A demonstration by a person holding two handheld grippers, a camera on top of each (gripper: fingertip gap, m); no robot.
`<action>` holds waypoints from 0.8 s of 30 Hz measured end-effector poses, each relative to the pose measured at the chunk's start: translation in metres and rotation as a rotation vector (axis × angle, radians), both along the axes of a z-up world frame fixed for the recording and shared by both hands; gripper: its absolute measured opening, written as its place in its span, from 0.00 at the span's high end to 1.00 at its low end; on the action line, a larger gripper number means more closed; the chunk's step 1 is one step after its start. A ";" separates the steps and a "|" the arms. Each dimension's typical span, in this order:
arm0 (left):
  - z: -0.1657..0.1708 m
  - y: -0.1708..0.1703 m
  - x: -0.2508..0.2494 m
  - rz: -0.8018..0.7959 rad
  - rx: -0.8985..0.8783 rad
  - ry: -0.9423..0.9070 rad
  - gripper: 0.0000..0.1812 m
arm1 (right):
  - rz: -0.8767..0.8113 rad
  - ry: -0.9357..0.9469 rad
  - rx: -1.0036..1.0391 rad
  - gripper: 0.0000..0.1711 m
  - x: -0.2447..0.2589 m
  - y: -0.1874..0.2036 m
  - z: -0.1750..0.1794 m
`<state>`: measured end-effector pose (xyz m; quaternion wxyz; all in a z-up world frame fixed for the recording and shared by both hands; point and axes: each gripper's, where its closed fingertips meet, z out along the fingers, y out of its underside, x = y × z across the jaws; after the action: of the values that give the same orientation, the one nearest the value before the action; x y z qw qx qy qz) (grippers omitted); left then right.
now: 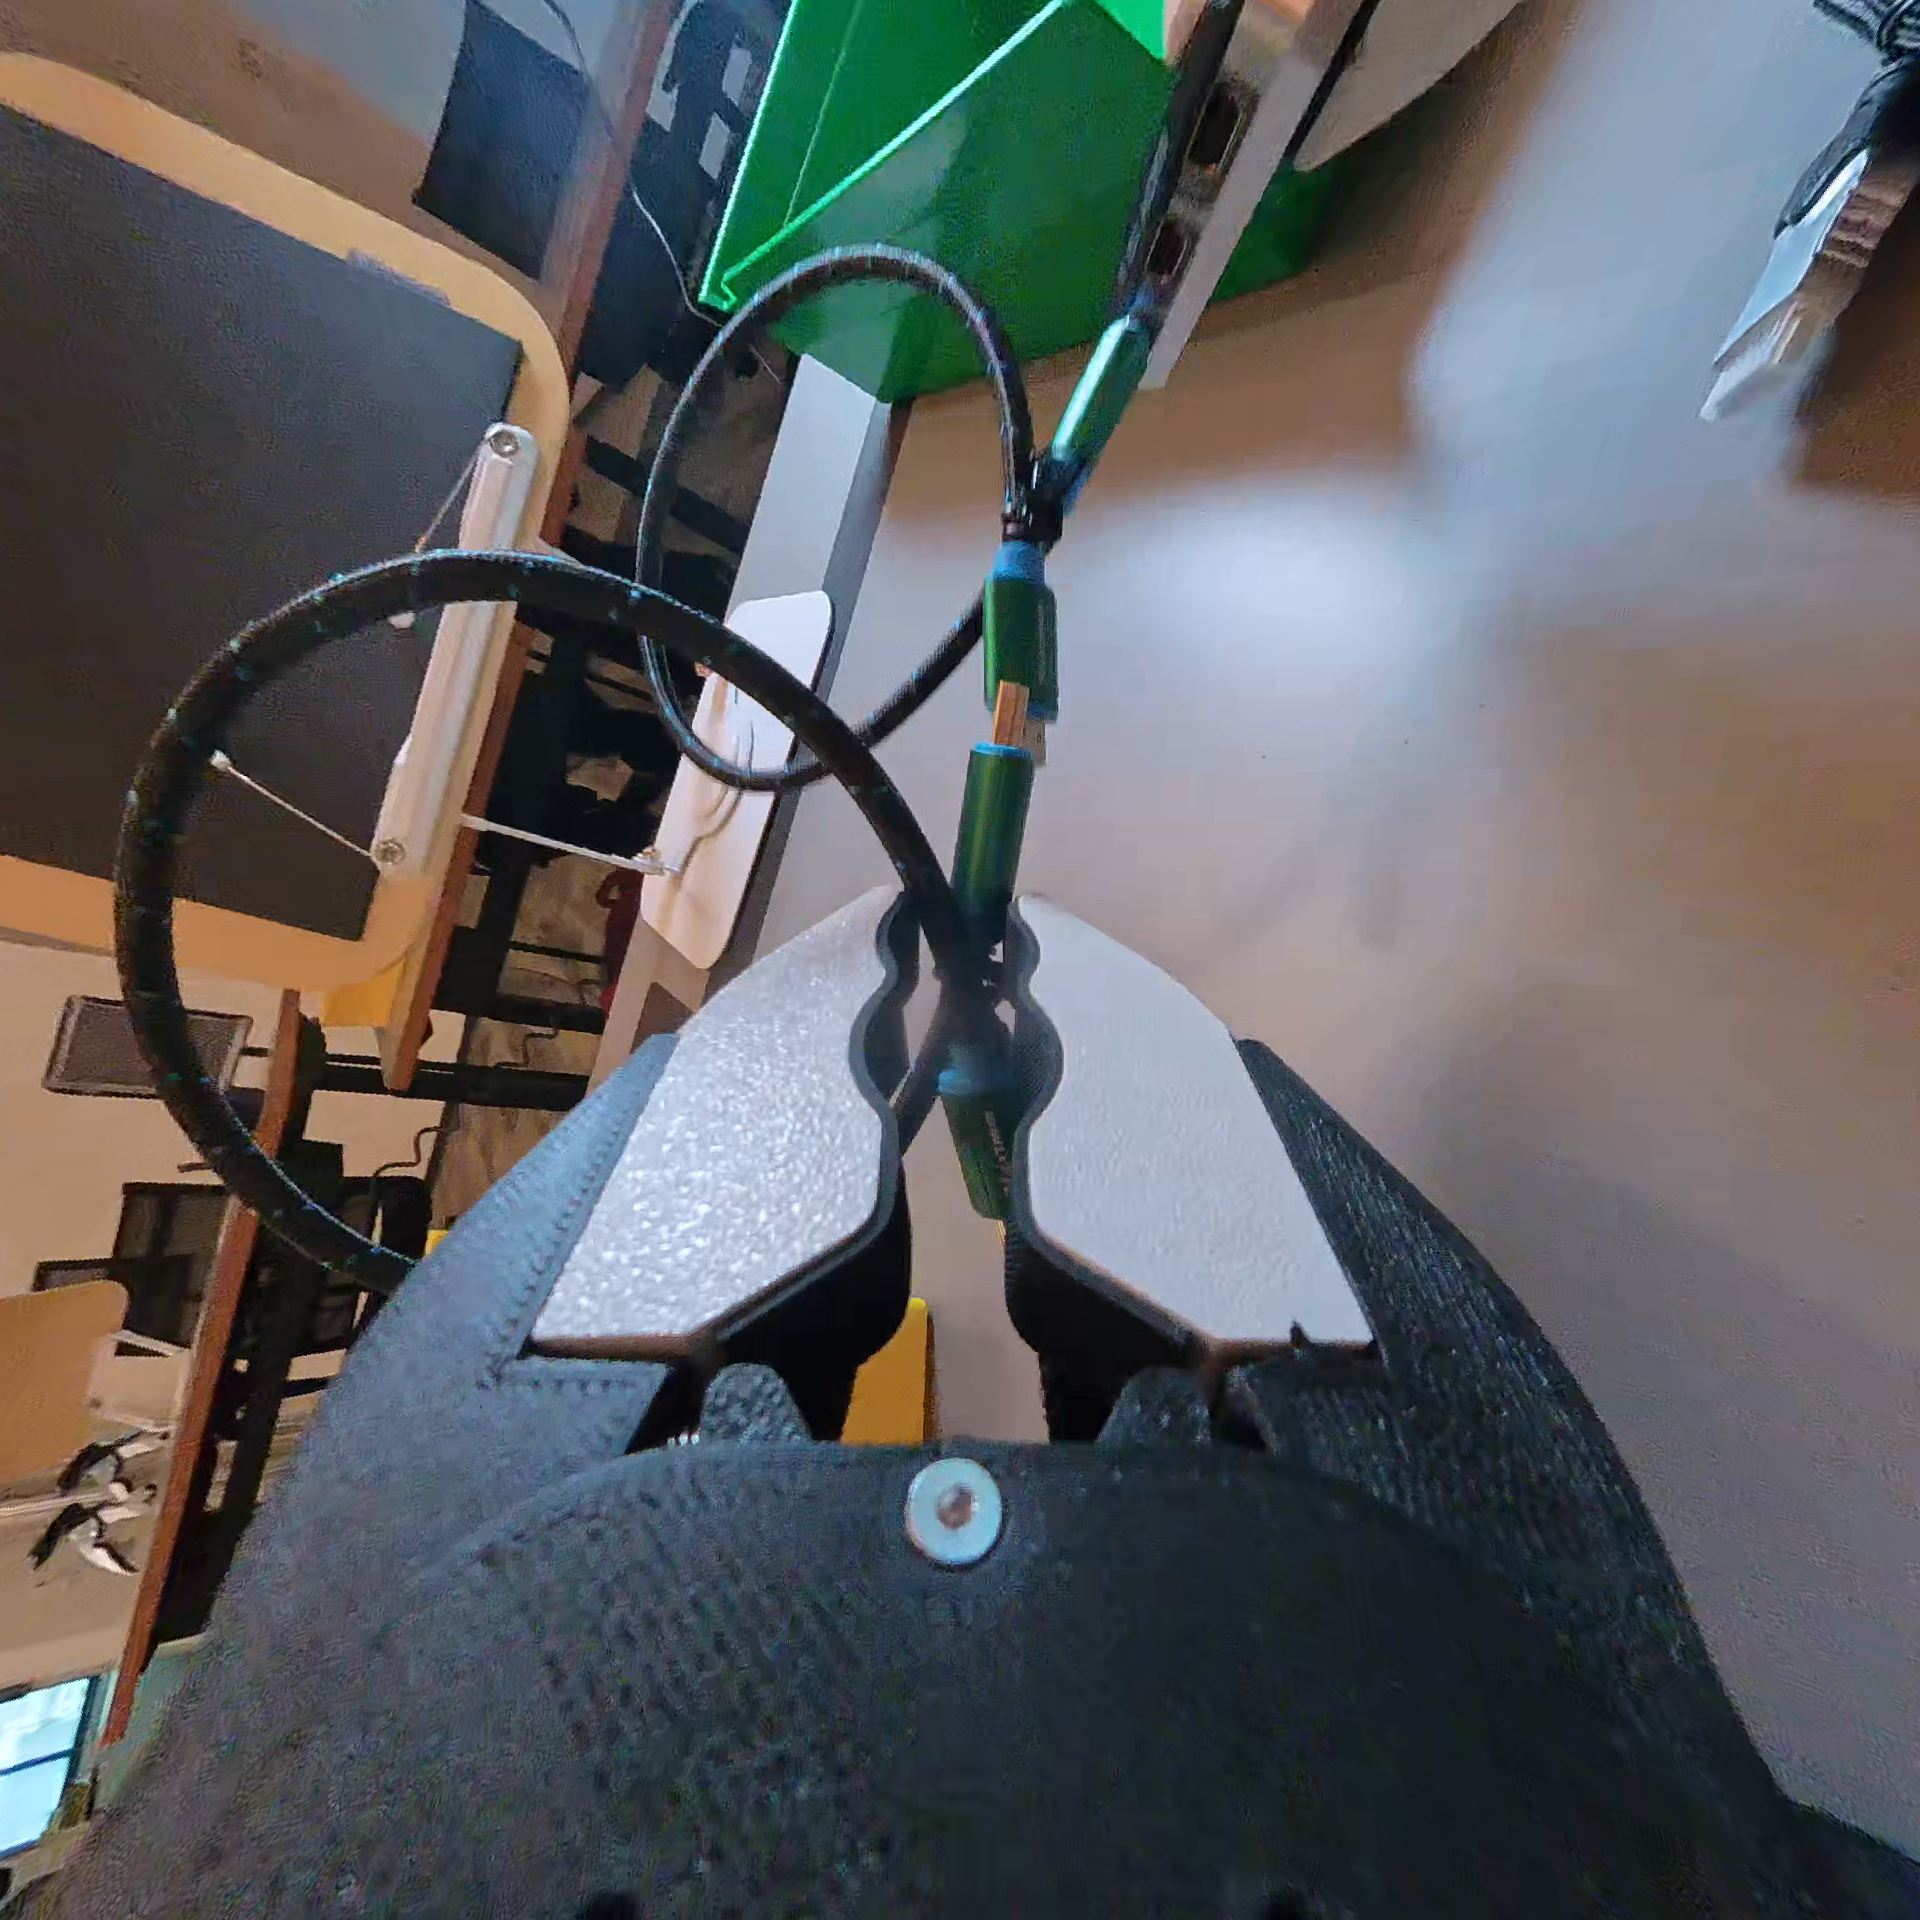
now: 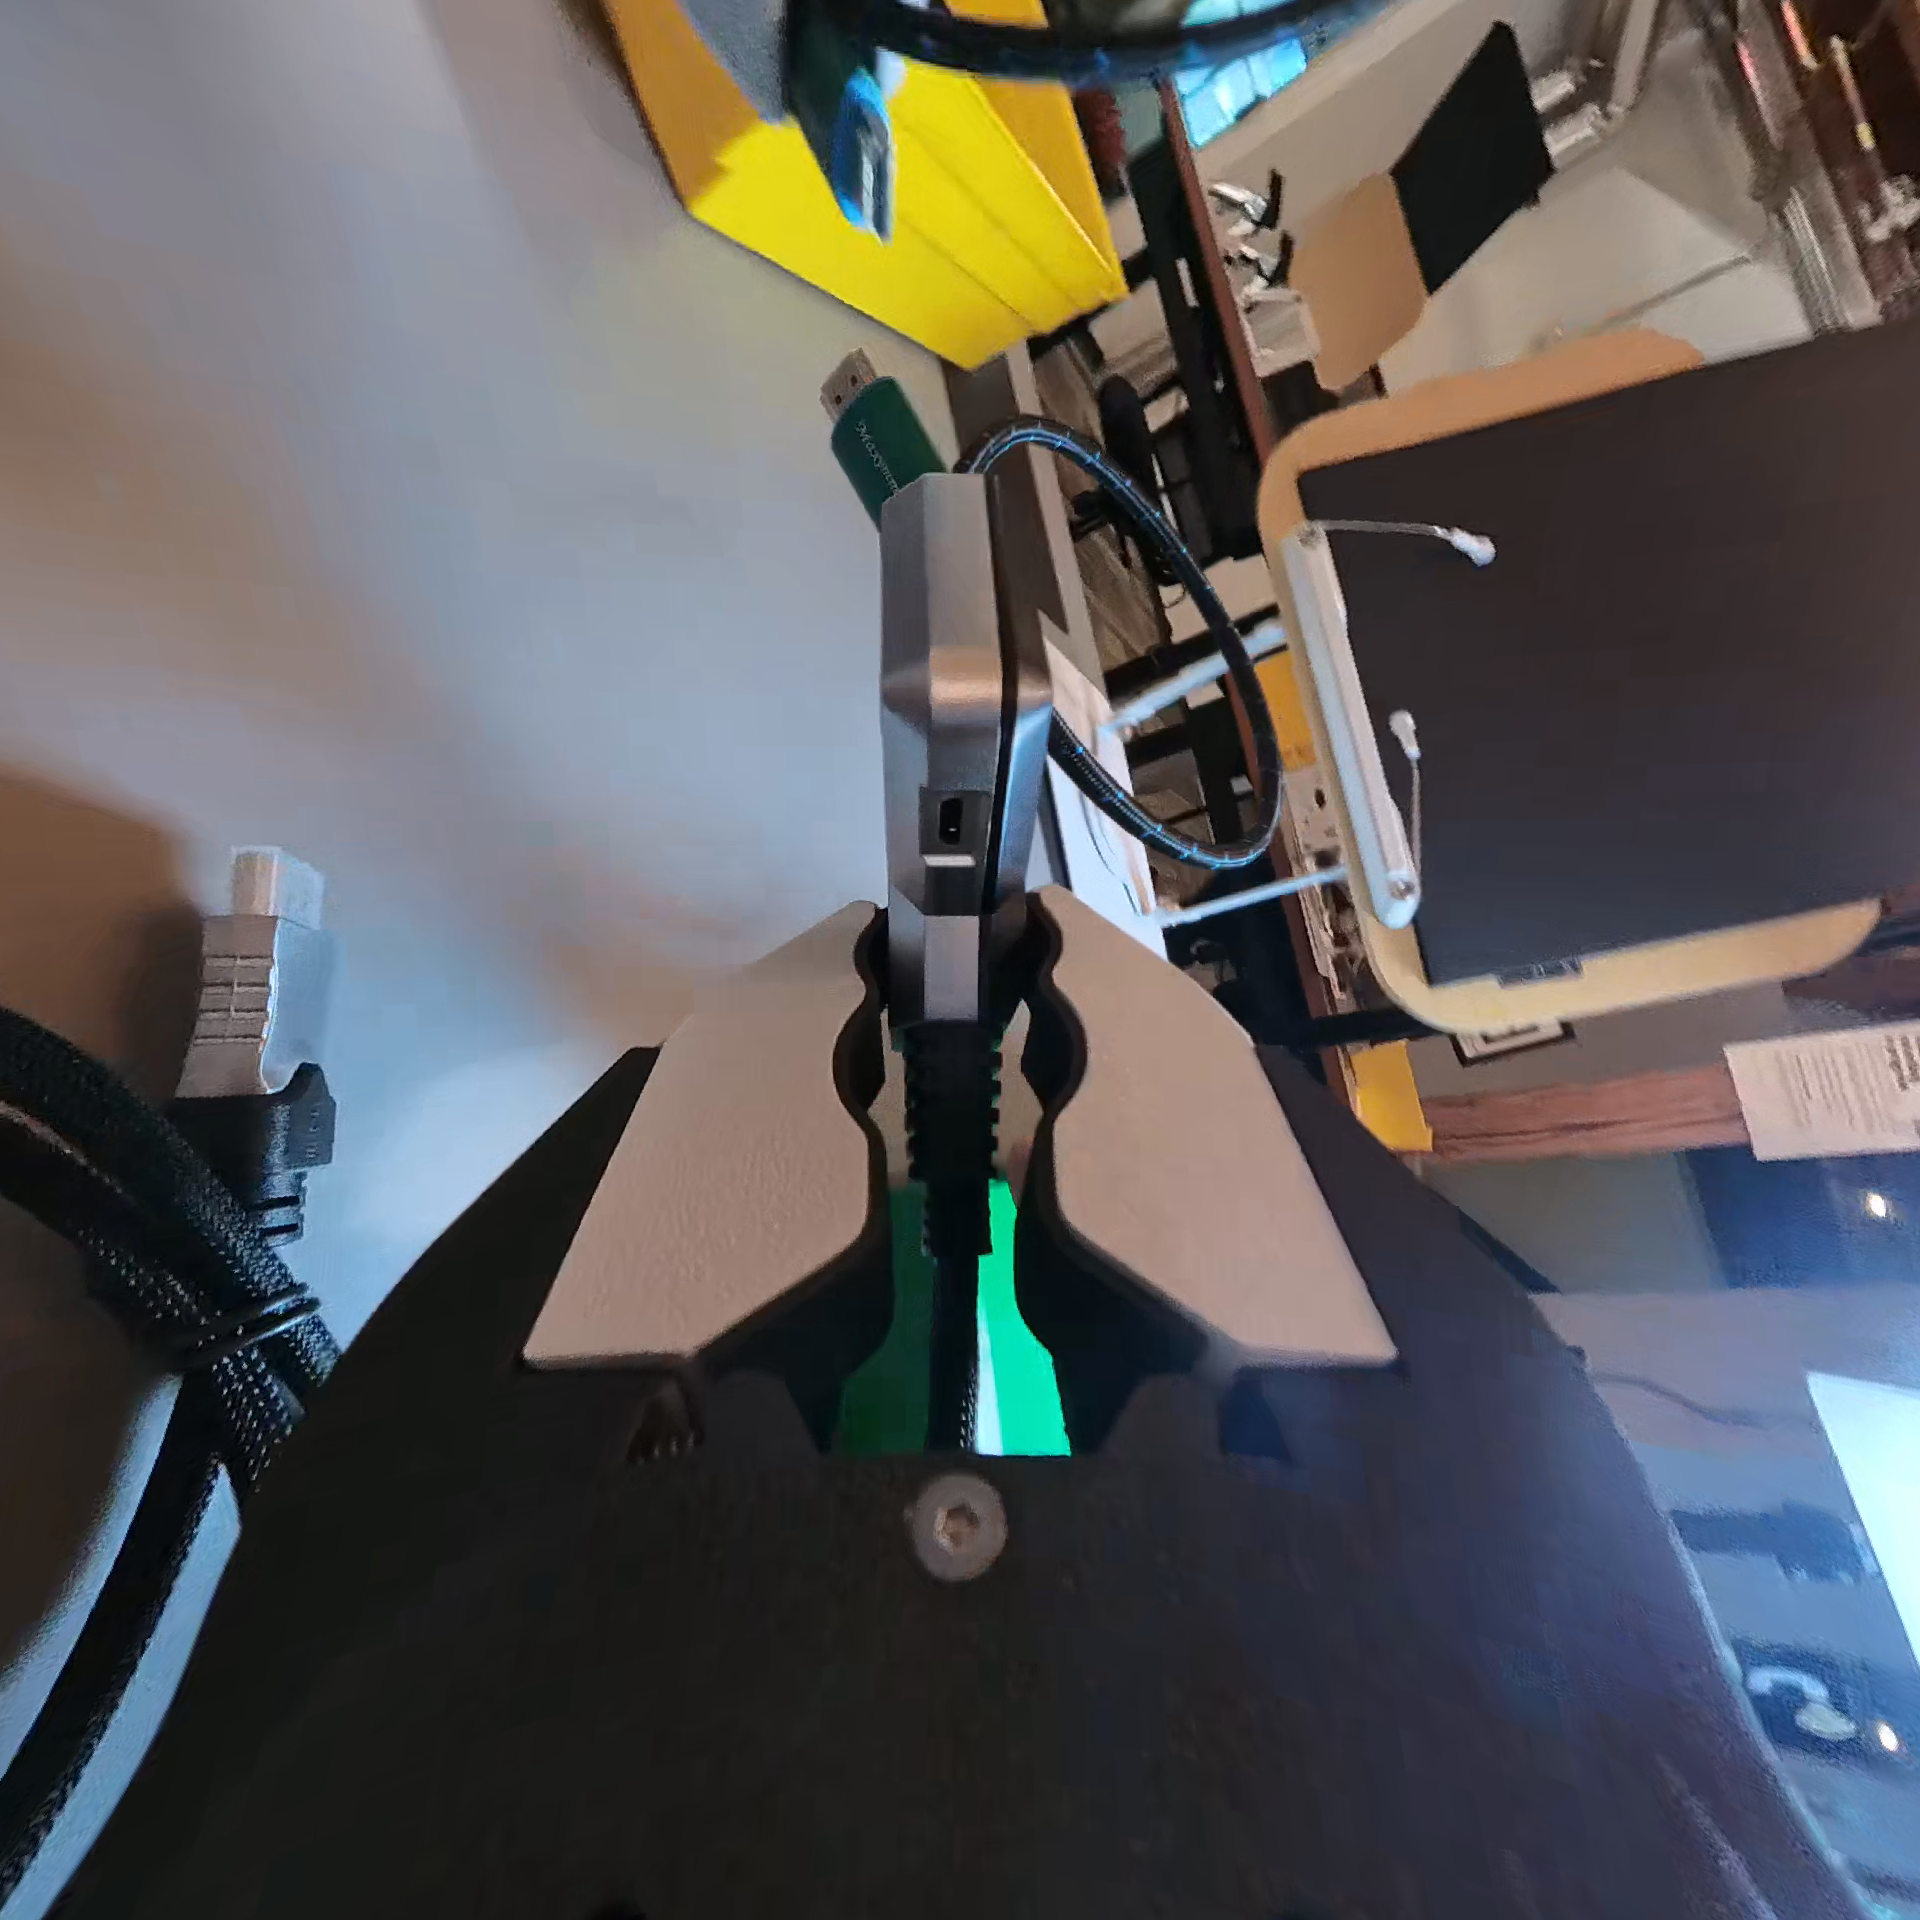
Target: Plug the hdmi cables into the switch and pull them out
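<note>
The switch [image 2: 940,727] is a slim grey metal box with angled corners and a small dark port on its narrow edge; the right gripper [image 2: 951,971] has its fingers narrowed onto its lower end, where a ribbed black strain relief leaves it. From the left wrist view the switch [image 1: 1195,208] stands on edge above the pale table [image 1: 1455,935]. The left gripper [image 1: 961,987] pinches a green-shelled HDMI plug [image 1: 987,831] on a black braided cable [image 1: 208,831]. Four green plugs show there: one seated in the switch, one loose, one gripped, one between the fingers. One silver-headed cable [image 2: 255,987] lies aside.
</note>
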<state>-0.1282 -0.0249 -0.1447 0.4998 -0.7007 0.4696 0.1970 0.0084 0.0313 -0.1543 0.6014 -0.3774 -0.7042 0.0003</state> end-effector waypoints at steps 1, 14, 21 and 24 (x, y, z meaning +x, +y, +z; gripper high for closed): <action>-0.001 -0.002 0.006 -0.013 0.011 0.027 0.91 | 0.023 -0.016 0.013 0.87 -0.007 -0.007 -0.001; -0.009 -0.025 0.042 -0.160 -0.008 0.084 0.91 | 0.149 -0.012 0.065 0.87 -0.037 -0.045 -0.006; -0.004 -0.029 0.051 -0.150 0.006 0.063 0.92 | 0.090 -0.057 0.083 0.87 -0.031 -0.040 -0.009; -0.006 -0.027 0.049 -0.117 0.000 0.083 0.92 | 0.067 -0.070 0.079 0.87 -0.031 -0.039 -0.010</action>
<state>-0.0791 -0.0518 -0.1509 0.4907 -0.6631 0.5301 0.1962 -0.0231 -0.0074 -0.1645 0.5904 -0.3295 -0.7365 -0.0207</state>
